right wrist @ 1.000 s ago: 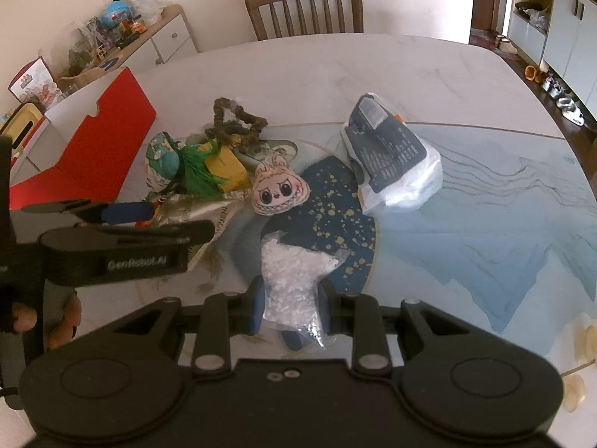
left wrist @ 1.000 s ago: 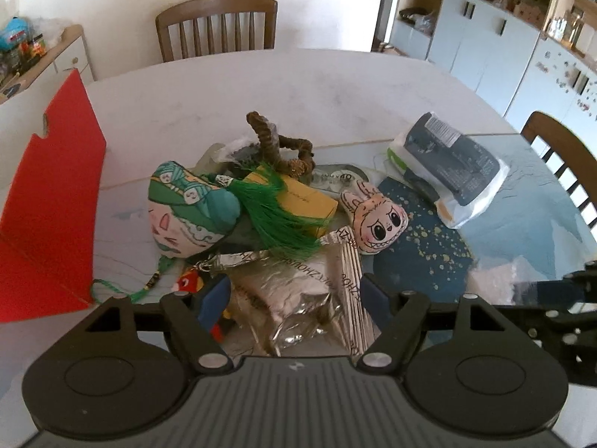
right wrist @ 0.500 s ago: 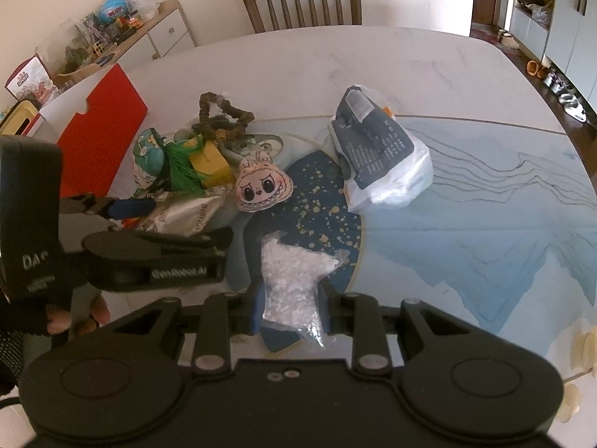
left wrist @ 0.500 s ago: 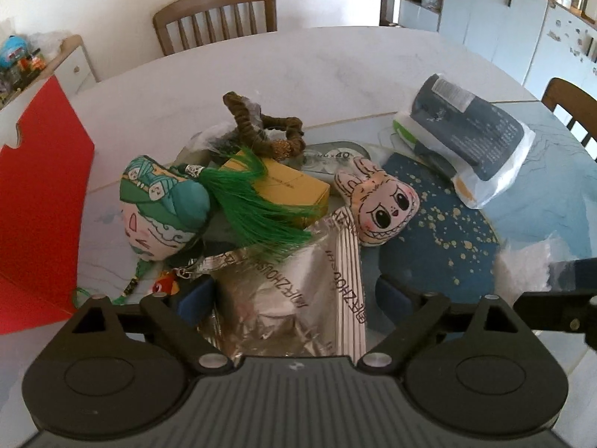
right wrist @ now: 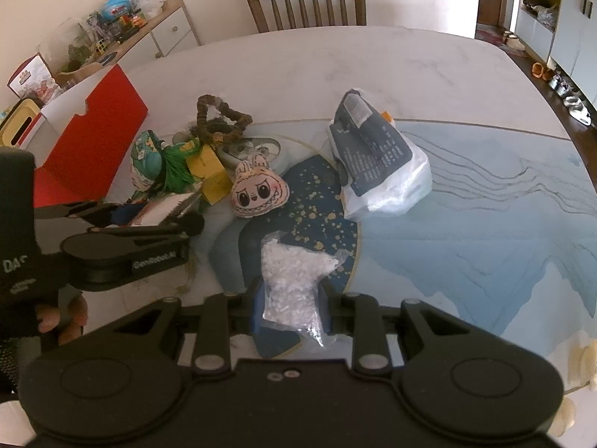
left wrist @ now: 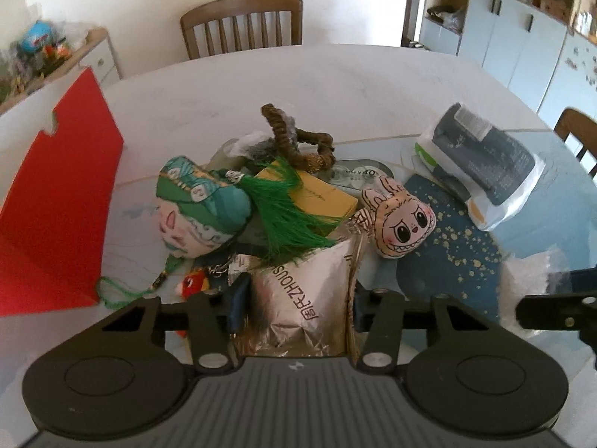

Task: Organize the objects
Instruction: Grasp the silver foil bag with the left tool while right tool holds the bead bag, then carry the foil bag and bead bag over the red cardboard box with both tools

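My left gripper [left wrist: 296, 304] is shut on a silver foil pouch [left wrist: 302, 295] and holds it above the pile. My right gripper [right wrist: 291, 308] is shut on a clear bag of white pellets [right wrist: 293, 280] above the table. The pile on the table holds a green-and-teal face plush [left wrist: 197, 207] with a green tassel [left wrist: 285, 212], a yellow box [left wrist: 322, 194], a brown beaded bracelet [left wrist: 294, 142] and a pink bunny-eared plush [left wrist: 401, 224]. The left gripper also shows in the right wrist view [right wrist: 149, 220].
An open red box [left wrist: 56, 201] stands at the left of the table. A dark blue pack in a clear bag [left wrist: 485, 164] lies at the right. A blue speckled mat [right wrist: 321, 194] covers the middle. Wooden chairs [left wrist: 242, 22] stand around the marble table.
The left gripper has closed in on the silver foil pouch and lifted it. The right gripper, still holding the pellet bag, has pulled back a little from the pile.
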Motion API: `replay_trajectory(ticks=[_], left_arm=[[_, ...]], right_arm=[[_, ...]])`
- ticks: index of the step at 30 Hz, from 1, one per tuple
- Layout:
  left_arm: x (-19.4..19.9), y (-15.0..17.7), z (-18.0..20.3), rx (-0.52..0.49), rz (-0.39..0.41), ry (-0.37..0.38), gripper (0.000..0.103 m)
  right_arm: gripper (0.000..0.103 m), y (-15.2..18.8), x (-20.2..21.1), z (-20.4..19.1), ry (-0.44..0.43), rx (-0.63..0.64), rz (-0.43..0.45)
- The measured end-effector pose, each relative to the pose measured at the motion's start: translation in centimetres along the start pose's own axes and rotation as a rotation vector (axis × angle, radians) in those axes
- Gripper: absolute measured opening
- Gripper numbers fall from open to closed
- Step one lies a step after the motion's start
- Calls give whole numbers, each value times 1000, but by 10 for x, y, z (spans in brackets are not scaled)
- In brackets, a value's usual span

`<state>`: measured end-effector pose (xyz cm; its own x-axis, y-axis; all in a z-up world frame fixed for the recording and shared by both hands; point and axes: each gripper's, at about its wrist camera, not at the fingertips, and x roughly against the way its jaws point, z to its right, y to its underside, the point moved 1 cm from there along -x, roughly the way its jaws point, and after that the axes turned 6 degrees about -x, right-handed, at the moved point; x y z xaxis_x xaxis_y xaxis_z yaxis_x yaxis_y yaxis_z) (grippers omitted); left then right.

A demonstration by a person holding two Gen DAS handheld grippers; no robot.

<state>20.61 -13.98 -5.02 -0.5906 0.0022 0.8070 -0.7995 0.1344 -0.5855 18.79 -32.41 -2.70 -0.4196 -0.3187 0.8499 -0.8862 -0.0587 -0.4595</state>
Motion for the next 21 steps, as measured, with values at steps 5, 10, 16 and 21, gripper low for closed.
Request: replay_trajectory(ticks=[5, 10, 16, 21], left_arm=[[22, 4, -10, 33, 3, 21, 48], [52, 3, -25, 72, 23, 41, 48], [82, 3, -50, 105, 39, 52, 48], [102, 1, -82, 108, 55, 95, 48]], right_arm=[[28, -3, 7, -7, -9, 12, 10], [28, -5, 17, -24, -27, 39, 26], [28, -10, 27, -57, -45, 87, 41], [28, -17, 35, -92, -50, 113, 73]])
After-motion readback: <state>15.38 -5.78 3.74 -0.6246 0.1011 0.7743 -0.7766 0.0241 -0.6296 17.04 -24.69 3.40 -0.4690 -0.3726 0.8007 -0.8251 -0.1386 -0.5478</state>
